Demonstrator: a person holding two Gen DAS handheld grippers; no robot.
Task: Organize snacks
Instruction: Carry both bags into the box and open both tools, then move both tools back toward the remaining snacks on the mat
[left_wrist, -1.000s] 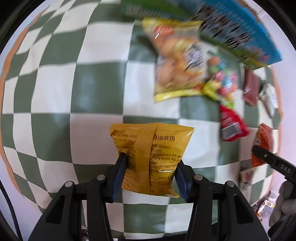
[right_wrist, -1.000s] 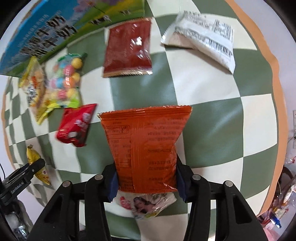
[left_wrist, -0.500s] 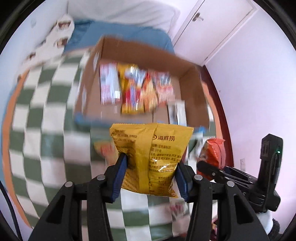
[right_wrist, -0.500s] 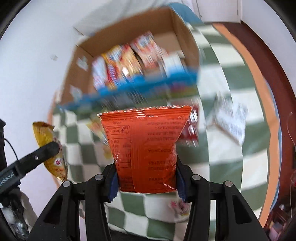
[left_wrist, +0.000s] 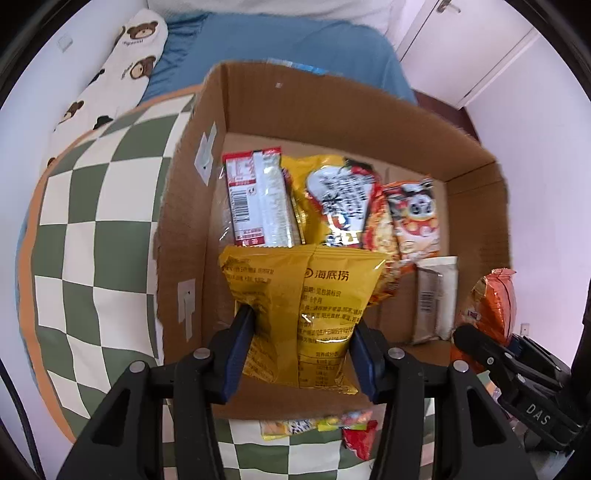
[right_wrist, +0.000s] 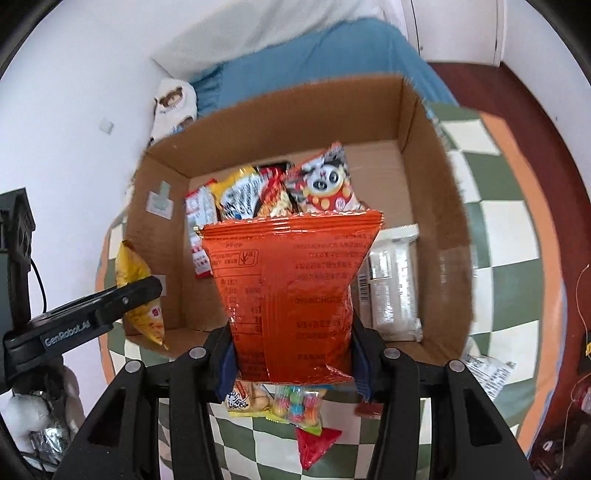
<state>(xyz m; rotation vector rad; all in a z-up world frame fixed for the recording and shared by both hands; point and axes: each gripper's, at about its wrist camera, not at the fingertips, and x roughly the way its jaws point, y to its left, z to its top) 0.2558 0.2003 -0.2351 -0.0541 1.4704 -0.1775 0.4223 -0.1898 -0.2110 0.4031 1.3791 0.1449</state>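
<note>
Our left tool (left_wrist: 299, 350) grips a yellow packet (left_wrist: 301, 314) at frame centre; our right tool (right_wrist: 291, 354) clamps an orange packet (right_wrist: 291, 291). Both hang before the box (left_wrist: 332, 107) of snacks.

A green-and-cream checkered rug (left_wrist: 92, 206) with an orange border covers the near floor. Beyond it, at the far side, stands a bed with a blue sheet (left_wrist: 280, 40) and a white cover (right_wrist: 280, 26) heaped at its far end. A cream pillow printed with brown bears (left_wrist: 110, 85) lies along the bed's left edge. The walls are pale, with a white switch plate (right_wrist: 106, 126) on the left wall. A white door (left_wrist: 469, 48) stands at the far right, and dark reddish wooden floor (right_wrist: 517, 96) shows beside the rug. Soft, even daylight fills the room.
</note>
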